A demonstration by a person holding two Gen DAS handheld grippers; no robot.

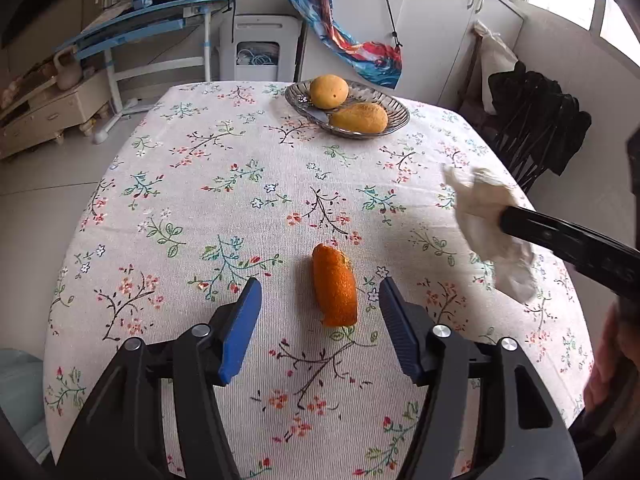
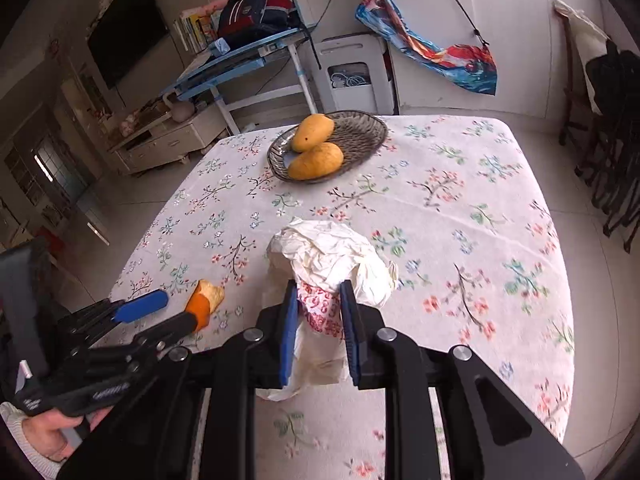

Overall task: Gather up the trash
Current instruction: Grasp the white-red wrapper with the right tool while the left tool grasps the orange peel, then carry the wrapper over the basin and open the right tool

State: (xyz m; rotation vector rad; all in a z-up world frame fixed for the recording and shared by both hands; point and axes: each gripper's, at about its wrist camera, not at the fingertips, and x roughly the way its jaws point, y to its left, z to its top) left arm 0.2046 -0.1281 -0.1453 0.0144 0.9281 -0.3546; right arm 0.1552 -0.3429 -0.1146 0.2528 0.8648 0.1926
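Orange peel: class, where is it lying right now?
In the left wrist view, the orange peel lies on the floral tablecloth between the open left gripper jaws, nearer than the mango dish.

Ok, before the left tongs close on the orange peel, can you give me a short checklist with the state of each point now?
1. Left tongs open wide enough: ok.
2. Orange peel lies between the two left fingers: ok.
3. Fingers low enough to touch the tablecloth: cannot tell.
4. Right tongs hold the crumpled paper firmly: ok, it is pinched between the pads.
5. Paper is clear of the peel: ok, it is off to the right.
6. Plate of mangoes is out of the way: ok, at the far side.
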